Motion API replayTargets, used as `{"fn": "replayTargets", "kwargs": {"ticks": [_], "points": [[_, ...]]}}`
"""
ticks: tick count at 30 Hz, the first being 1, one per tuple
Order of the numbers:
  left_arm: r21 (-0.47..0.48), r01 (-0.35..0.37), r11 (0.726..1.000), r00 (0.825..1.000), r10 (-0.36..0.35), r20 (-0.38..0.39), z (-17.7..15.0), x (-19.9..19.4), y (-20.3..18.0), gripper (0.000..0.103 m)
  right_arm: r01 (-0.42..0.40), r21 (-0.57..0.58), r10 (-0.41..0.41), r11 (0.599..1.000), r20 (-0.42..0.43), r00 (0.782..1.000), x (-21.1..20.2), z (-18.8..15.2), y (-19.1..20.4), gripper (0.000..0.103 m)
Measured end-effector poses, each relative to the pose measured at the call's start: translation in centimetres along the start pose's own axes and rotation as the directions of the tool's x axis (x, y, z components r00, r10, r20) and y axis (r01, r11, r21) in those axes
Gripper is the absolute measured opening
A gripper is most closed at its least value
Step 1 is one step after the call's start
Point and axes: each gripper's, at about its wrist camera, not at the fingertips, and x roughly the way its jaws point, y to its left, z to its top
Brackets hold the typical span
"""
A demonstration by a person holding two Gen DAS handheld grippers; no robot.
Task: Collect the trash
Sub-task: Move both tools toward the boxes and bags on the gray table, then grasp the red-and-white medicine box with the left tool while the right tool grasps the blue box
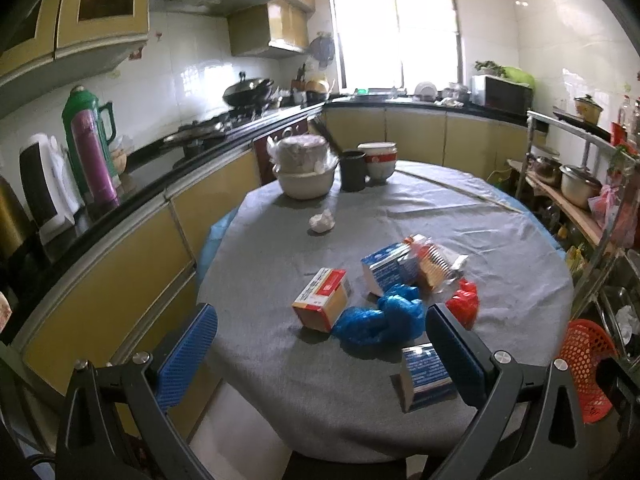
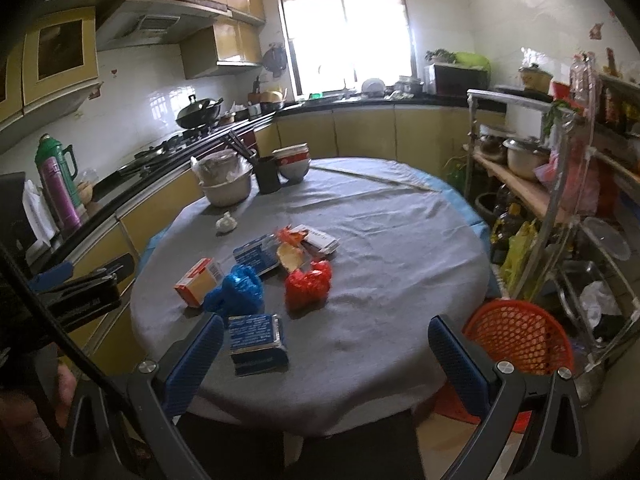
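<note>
While both of my grippers hang above the near edge of the round table (image 1: 500, 240), no print on the trash is sharp enough to read: the orange-and-yellow box (image 1: 322, 298) at the left of the pile shows only a smeared white label, and the blue cartons (image 1: 386, 270) carry rows of white text that blur into lines. Just right of the box lies a crumpled blue bag (image 1: 380, 318), then a clear snack wrapper (image 1: 434, 266) and a red bag (image 1: 464, 306), all touching or nearly so. A white paper wad (image 1: 321, 222) sits apart, nearer the bowls (image 1: 306, 172). My left gripper (image 1: 320, 352) is spread wide and holds nothing; its right finger hides part of a second blue carton (image 2: 258, 338). My right gripper (image 2: 326, 360) is likewise spread and empty, level over the cloth, with the red mesh basket (image 2: 520, 340) half cut off behind its right finger.
</note>
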Motion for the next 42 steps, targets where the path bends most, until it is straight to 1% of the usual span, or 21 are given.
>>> {"fn": "replayTargets", "kwargs": {"ticks": [4, 5, 7, 10, 11, 13, 16, 19, 22, 24, 25, 27, 28, 29, 30, 32, 33, 34, 36, 39, 42], "points": [[-0.053, -0.037, 0.998, 0.997, 0.033, -0.073, -0.2, 3.3, 2.4, 0.103, -0.060, 0.022, 0.061, 0.998, -0.059, 0.996, 2.4, -0.2, 0.9, 0.103], [-0.069, -0.052, 0.996, 0.994, 0.045, -0.101, -0.3, 4.5, 3.2, 0.103, -0.078, 0.023, 0.080, 0.997, -0.089, 0.993, 3.6, -0.3, 1.3, 0.103], [-0.094, -0.075, 0.993, 0.987, 0.061, -0.152, -0.8, 6.7, 4.8, 0.103, -0.097, 0.020, 0.099, 0.995, -0.118, 0.988, 5.2, -0.5, 1.8, 0.103], [-0.123, -0.074, 0.990, 0.974, 0.045, -0.221, -1.4, 9.2, 6.1, 0.103, -0.124, 0.019, 0.126, 0.992, -0.176, 0.976, 8.1, -0.7, 2.6, 0.103], [-0.134, -0.068, 0.989, 0.970, 0.034, -0.241, -1.6, 10.1, 6.6, 0.103, -0.145, 0.026, 0.147, 0.989, -0.198, 0.969, 9.1, -0.8, 3.1, 0.103], [-0.142, -0.053, 0.988, 0.962, 0.012, -0.272, -1.8, 11.5, 7.0, 0.103, -0.155, 0.015, 0.154, 0.988, -0.222, 0.963, 10.9, -0.9, 4.0, 0.103], [-0.135, -0.015, 0.991, 0.954, -0.027, -0.300, -1.6, 13.6, 7.2, 0.103, -0.162, 0.006, 0.157, 0.987, -0.291, 0.944, 13.5, -1.3, 5.1, 0.103], [-0.115, 0.045, 0.992, 0.937, -0.082, -0.339, -1.1, 16.2, 6.4, 0.103, -0.160, 0.001, 0.151, 0.987, -0.341, 0.928, 15.9, -1.9, 6.2, 0.103], [-0.071, 0.051, 0.996, 0.928, -0.074, -0.366, -0.4, 18.6, 5.3, 0.103, -0.138, -0.032, 0.117, 0.990, -0.371, 0.921, 17.4, -2.4, 6.9, 0.103], [-0.057, 0.072, 0.996, 0.925, -0.088, -0.371, -0.1, 20.0, 4.7, 0.103, -0.133, -0.049, 0.104, 0.990, -0.386, 0.917, 18.2, -2.6, 7.5, 0.103], [-0.050, 0.072, 0.996, 0.918, -0.086, -0.387, 0.0, 20.7, 4.5, 0.103, -0.130, -0.056, 0.098, 0.990, -0.389, 0.916, 18.4, -2.7, 7.7, 0.103], [-0.053, 0.114, 0.992, 0.903, -0.126, -0.412, 0.1, 22.0, 4.0, 0.103, -0.095, -0.088, 0.054, 0.992, -0.391, 0.919, 19.2, -2.9, 8.2, 0.103], [-0.058, 0.128, 0.990, 0.894, -0.140, -0.425, 0.0, 22.5, 3.7, 0.100, -0.087, -0.093, 0.044, 0.992, -0.397, 0.917, 19.6, -3.0, 8.3, 0.103], [-0.061, 0.132, 0.989, 0.888, -0.145, -0.437, 0.0, 22.9, 3.6, 0.092, -0.083, -0.079, 0.044, 0.993, -0.407, 0.913, 20.0, -3.2, 8.1, 0.100], [-0.065, 0.143, 0.988, 0.882, -0.157, -0.444, 0.0, 23.1, 3.4, 0.088, -0.082, -0.062, 0.049, 0.995, -0.410, 0.911, 20.2, -3.3, 7.9, 0.097], [-0.083, 0.170, 0.982, 0.864, -0.189, -0.467, -0.1, 23.5, 3.1, 0.071, -0.080, -0.017, 0.064, 0.997, -0.446, 0.893, 21.0, -3.7, 7.0, 0.082], [-0.084, 0.170, 0.982, 0.860, -0.189, -0.474, -0.1, 23.7, 2.9, 0.066, -0.083, -0.004, 0.072, 0.997, -0.457, 0.887, 21.2, -3.9, 6.7, 0.077], [-0.084, 0.170, 0.982, 0.858, -0.189, -0.477, -0.2, 24.0, 2.8, 0.059, -0.090, 0.010, 0.085, 0.996, -0.450, 0.889, 21.2, -3.9, 6.4, 0.077], [-0.088, 0.163, 0.983, 0.863, -0.185, -0.469, -0.2, 24.1, 2.7, 0.059, -0.084, 0.010, 0.080, 0.996, -0.433, 0.898, 20.9, -3.9, 6.0, 0.076], [-0.116, 0.163, 0.980, 0.865, -0.199, -0.461, -0.1, 24.0, 2.7, 0.058, -0.099, 0.022, 0.099, 0.995, -0.415, 0.905, 20.3, -3.8, 5.1, 0.076], [-0.120, 0.128, 0.984, 0.874, -0.170, -0.455, 0.1, 23.1, 3.0, 0.058, -0.112, 0.051, 0.123, 0.992, -0.397, 0.910, 19.2, -3.9, 3.7, 0.076]]}}
